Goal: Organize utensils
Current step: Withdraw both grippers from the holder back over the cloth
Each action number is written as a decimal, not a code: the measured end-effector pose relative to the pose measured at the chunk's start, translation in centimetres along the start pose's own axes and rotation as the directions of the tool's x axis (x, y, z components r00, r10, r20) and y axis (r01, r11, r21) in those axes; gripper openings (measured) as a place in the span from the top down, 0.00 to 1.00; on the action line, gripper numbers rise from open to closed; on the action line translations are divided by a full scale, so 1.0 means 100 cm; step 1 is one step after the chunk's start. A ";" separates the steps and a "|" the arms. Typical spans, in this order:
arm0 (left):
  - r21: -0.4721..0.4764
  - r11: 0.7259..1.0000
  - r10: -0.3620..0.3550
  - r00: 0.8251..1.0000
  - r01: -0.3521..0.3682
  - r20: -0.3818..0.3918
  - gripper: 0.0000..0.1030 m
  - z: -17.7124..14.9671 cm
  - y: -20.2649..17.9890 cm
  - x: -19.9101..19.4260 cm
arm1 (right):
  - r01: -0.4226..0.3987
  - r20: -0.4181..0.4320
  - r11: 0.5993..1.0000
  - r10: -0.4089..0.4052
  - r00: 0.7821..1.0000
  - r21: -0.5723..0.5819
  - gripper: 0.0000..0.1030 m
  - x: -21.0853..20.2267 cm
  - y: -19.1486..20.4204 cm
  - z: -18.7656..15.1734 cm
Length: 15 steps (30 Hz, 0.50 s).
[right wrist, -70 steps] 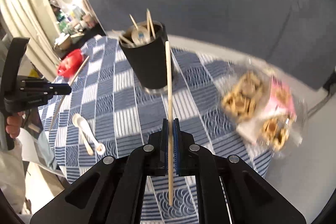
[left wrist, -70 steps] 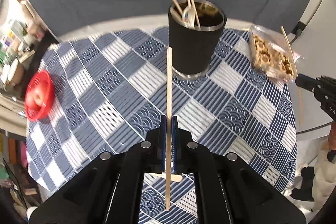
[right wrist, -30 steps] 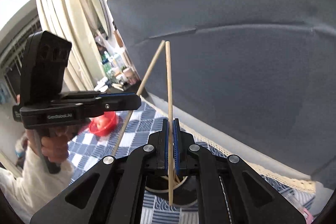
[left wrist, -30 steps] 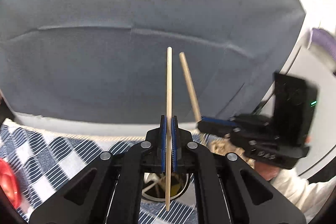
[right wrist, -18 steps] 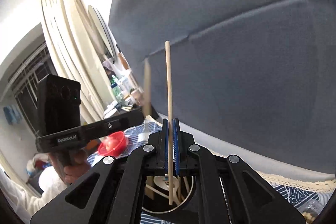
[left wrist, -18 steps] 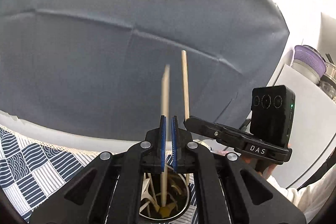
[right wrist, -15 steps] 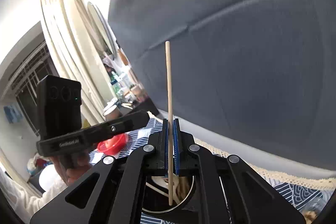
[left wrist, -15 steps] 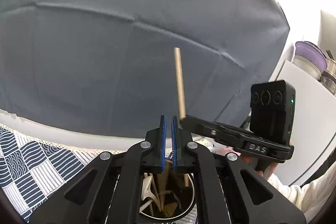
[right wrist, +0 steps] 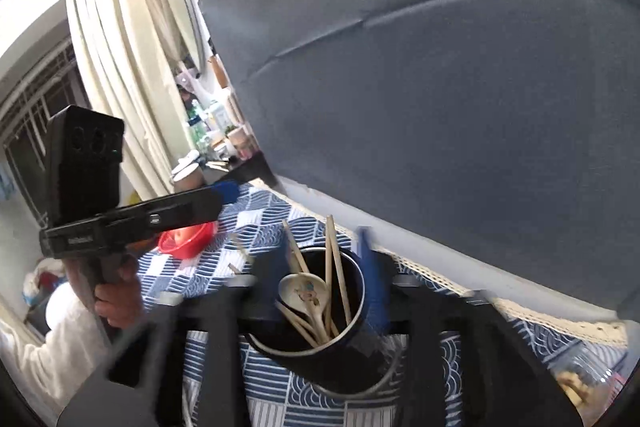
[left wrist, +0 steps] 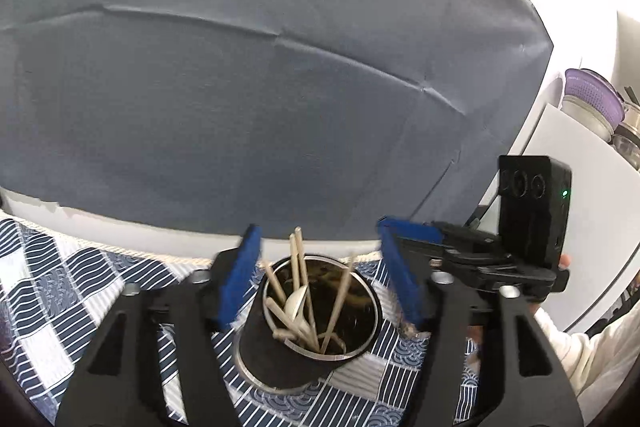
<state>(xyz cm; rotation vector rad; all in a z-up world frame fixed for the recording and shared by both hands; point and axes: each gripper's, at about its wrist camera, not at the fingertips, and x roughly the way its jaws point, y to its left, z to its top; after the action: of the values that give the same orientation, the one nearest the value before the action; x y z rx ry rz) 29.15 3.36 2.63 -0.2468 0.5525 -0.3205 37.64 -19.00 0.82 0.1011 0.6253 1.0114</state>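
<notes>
Above the black metal-rimmed cup (left wrist: 308,323) on the blue checked tablecloth (left wrist: 60,291), left gripper (left wrist: 320,279) and right gripper (right wrist: 320,279) both stand wide and empty, wooden chopsticks (right wrist: 334,263) already inside, so next is fetching any remaining utensil

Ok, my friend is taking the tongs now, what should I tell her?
Left tongs: open, empty, above the black cup.
Right tongs: open, empty, above the same cup.
In the cup: several chopsticks and a white spoon, standing on the blue checked tablecloth.
Done: neither pair of tongs holds anything, so the utensils in view are in the cup.
Left: these views show little of the table; lift both tongs and look for stray utensils. The red bowl sits off to the side.
</notes>
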 end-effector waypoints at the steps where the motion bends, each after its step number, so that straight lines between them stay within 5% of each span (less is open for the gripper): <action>1: 0.001 1.000 0.016 1.000 -0.016 0.000 0.26 0.000 -0.001 -0.005 | 0.008 -0.002 1.000 -0.008 1.000 -0.003 0.47 -0.004 0.003 -0.001; 3: -0.007 0.999 0.050 0.999 -0.050 -0.006 0.09 -0.001 -0.001 -0.016 | 0.039 -0.009 0.999 -0.039 0.999 0.000 0.32 -0.012 0.010 0.000; 5: -0.018 0.997 0.071 0.997 -0.071 -0.014 0.08 -0.003 -0.001 -0.025 | 0.079 -0.005 0.997 -0.078 0.997 0.012 0.17 -0.018 0.017 0.000; 15: -0.023 0.979 0.198 0.977 -0.201 -0.083 0.06 -0.032 0.003 -0.072 | 0.135 -0.081 0.989 -0.139 0.987 -0.053 0.12 -0.025 0.064 -0.017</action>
<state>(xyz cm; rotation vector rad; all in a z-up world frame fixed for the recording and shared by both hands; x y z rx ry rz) 21.70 5.82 3.31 -0.2068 0.6565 -0.1272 30.91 -17.92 2.79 -0.0260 0.6759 0.9001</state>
